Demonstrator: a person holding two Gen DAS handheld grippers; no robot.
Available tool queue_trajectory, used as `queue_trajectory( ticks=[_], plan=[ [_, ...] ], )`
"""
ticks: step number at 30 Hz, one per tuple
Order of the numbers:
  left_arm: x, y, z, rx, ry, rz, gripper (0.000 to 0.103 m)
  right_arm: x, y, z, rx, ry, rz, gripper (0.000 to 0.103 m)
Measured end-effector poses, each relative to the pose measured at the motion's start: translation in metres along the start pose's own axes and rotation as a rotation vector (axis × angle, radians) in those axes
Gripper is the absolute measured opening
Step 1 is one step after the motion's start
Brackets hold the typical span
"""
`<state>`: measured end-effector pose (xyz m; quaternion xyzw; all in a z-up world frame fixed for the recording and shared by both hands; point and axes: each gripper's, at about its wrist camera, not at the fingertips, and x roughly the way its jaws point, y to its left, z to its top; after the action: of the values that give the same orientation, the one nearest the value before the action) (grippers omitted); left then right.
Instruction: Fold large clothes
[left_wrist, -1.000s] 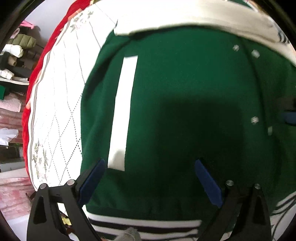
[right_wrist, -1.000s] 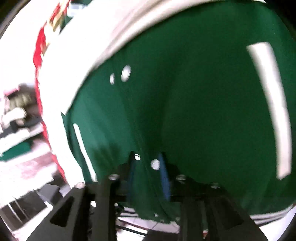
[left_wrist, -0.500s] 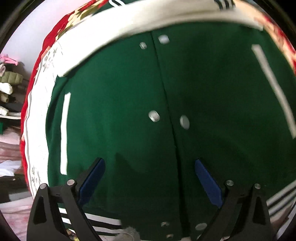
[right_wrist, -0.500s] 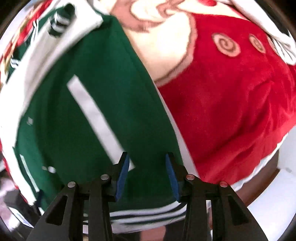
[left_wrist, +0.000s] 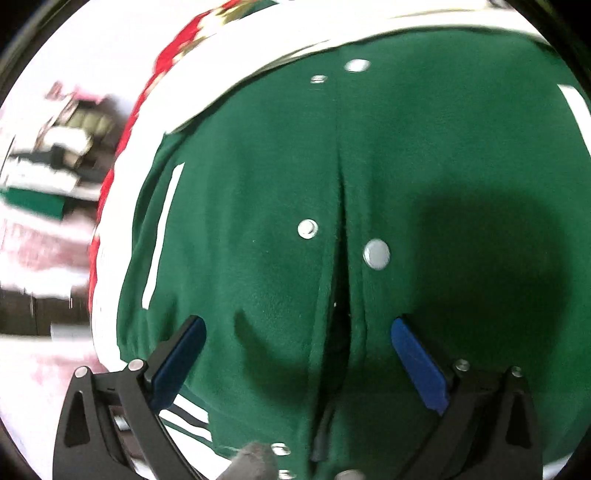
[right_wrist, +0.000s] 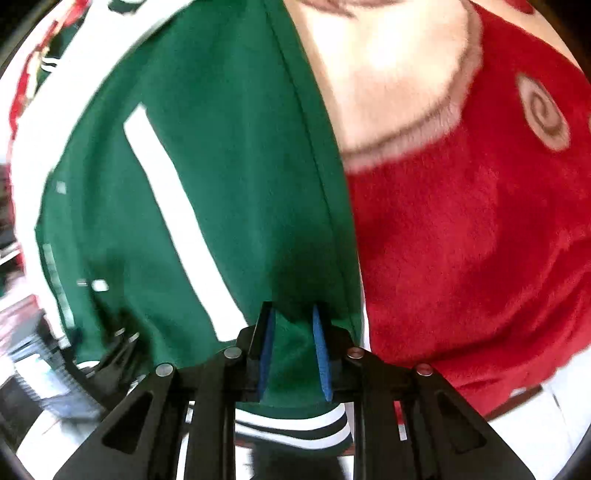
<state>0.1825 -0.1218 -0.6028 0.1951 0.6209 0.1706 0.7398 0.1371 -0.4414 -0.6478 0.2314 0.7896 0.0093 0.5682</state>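
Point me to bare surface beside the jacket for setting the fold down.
Best patch: the red blanket right of the green jacket, nothing lying on it. On the jacket's other side only a narrow white strip shows before the blurred clutter. The jacket fills the rest.

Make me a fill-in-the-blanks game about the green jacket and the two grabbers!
1. The right gripper is pinching the ____ fleece jacket just above its striped hem.
2. The left gripper has its fingers wide ____ over the jacket's front.
3. The round metal snaps are ____ in colour.
4. Beside the jacket lies a fuzzy ____ blanket.

Missing words: green; open; silver; red
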Motion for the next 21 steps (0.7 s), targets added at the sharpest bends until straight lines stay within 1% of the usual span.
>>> queue_trajectory(
  ticks=[2, 3, 4, 6, 8, 9, 10, 11, 13, 14, 15, 16, 18, 19, 21],
  plan=[
    [-0.003, -0.002, 0.000, -0.097, -0.003, 0.026, 0.103, -0.011, -0.004, 0.010, -0.047, -0.033, 0.006, 0.023],
    [-0.002, -0.004, 0.002, -0.144, -0.001, 0.049, 0.103, -0.009, -0.004, 0.015, -0.082, -0.038, -0.023, 0.023],
    [-0.003, 0.007, 0.007, -0.160, 0.002, 0.064, 0.103, -0.001, -0.004, 0.026, -0.106, -0.018, -0.051, 0.023],
    [-0.008, 0.001, 0.007, -0.167, 0.016, 0.111, 0.103, 0.015, -0.013, 0.042, -0.139, 0.048, -0.053, 0.022],
    [-0.012, -0.004, 0.010, -0.151, 0.040, 0.155, 0.103, 0.007, -0.022, 0.051, -0.142, 0.101, -0.037, 0.022],
    [-0.014, -0.002, 0.013, -0.162, 0.053, 0.153, 0.103, 0.003, -0.017, 0.056, -0.143, 0.103, -0.021, 0.022],
    [-0.016, 0.003, 0.017, -0.181, 0.058, 0.136, 0.103, -0.018, -0.023, 0.065, -0.138, 0.077, 0.029, 0.022],
    [-0.021, 0.009, 0.022, -0.215, 0.064, 0.111, 0.103, -0.032, -0.025, 0.075, -0.135, 0.052, 0.059, 0.022],
    [-0.029, 0.023, 0.039, -0.291, 0.066, 0.096, 0.103, -0.078, -0.033, 0.101, -0.122, -0.048, 0.143, 0.023],
    [-0.034, 0.026, 0.049, -0.321, 0.059, 0.095, 0.103, -0.092, -0.034, 0.119, -0.109, -0.086, 0.179, 0.025],
    [-0.040, 0.028, 0.061, -0.349, 0.050, 0.094, 0.103, -0.107, -0.030, 0.143, -0.096, -0.124, 0.230, 0.025],
    [-0.046, 0.030, 0.078, -0.379, 0.041, 0.096, 0.103, -0.119, -0.030, 0.159, -0.090, -0.144, 0.269, 0.025],
    [-0.051, 0.030, 0.107, -0.424, 0.027, 0.102, 0.103, -0.141, -0.027, 0.200, -0.082, -0.182, 0.349, 0.025],
    [-0.052, 0.029, 0.124, -0.444, 0.023, 0.100, 0.103, -0.142, -0.024, 0.217, -0.076, -0.191, 0.397, 0.025],
    [-0.051, 0.025, 0.154, -0.457, 0.006, 0.093, 0.103, -0.137, -0.003, 0.241, -0.047, -0.188, 0.478, 0.025]
  ],
)
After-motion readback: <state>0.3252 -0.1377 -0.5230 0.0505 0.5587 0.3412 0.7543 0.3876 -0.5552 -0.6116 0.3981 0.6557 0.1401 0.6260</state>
